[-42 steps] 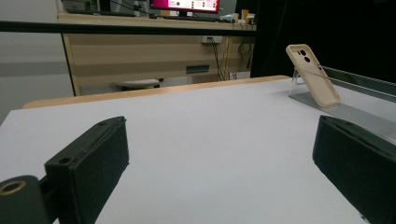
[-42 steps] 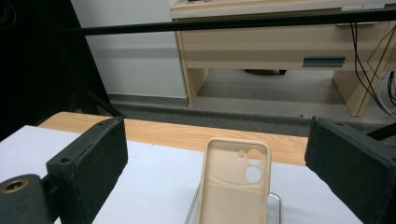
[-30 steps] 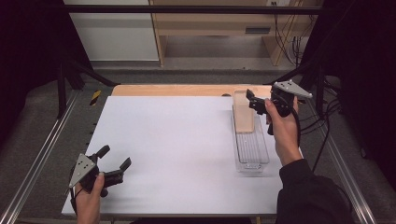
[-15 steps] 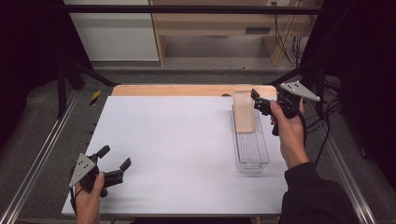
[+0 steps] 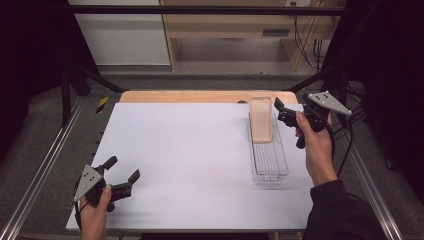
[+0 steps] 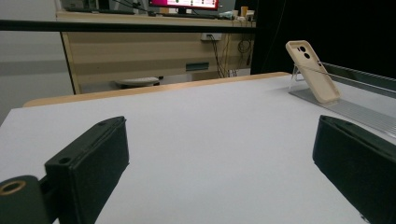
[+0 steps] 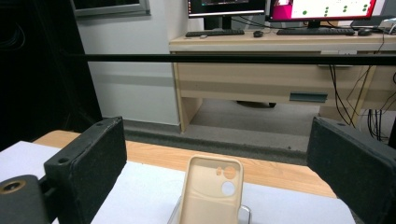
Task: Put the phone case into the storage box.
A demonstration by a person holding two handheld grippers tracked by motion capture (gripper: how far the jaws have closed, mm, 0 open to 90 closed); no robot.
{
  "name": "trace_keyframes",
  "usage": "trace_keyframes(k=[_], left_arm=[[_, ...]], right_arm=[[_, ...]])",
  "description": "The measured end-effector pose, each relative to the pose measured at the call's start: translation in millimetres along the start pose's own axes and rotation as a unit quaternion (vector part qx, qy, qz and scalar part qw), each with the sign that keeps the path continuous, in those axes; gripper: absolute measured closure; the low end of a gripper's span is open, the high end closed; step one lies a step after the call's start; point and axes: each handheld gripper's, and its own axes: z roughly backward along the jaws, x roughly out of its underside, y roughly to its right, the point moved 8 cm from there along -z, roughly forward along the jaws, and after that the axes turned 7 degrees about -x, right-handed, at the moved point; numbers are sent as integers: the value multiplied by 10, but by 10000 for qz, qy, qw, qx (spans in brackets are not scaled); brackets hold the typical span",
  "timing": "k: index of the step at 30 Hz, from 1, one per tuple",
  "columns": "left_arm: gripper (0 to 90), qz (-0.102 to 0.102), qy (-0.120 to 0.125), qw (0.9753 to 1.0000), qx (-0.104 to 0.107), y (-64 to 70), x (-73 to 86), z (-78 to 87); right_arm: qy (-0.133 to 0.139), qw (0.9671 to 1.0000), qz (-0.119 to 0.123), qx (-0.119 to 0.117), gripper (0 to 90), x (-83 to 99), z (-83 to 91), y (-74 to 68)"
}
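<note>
Toward the far right of the white counter, a beige phone case stands tilted, leaning back at the far end of a clear plastic tray. The case shows its outer back, with camera cut-outs near its top. The tray is long and narrow, ribbed along its floor, and runs from the case toward the person's side of the counter.

Just beside the case, to its right and clear of it, the right tool is held up in the person's right hand. Its 2 black jaws stand spread wide with nothing between them. In the right gripper view the case sits low and centred between the jaws, a little ahead of them and not touching either.

Well apart from the case, at the near left corner of the counter, the left tool rests low in the person's left hand. Its 2 jaws are also spread wide and pinch nothing. In the left gripper view the case appears far off to the upper right, leaning on the tray beyond the right jaw.

Behind the counter's wooden far edge, a light wooden desk carries monitors and a keyboard.
</note>
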Motion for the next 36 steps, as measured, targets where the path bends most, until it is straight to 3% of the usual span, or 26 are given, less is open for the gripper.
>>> trace_keyframes(k=[20, 36], left_arm=[[33, -67, 15, 10000, -7, -22, 2, 158], [11, -37, 109, 9999, -27, -71, -17, 176]], right_arm=[[225, 9997, 27, -31, 50, -54, 283, -7], [210, 9996, 152, -149, 46, 119, 459, -38]])
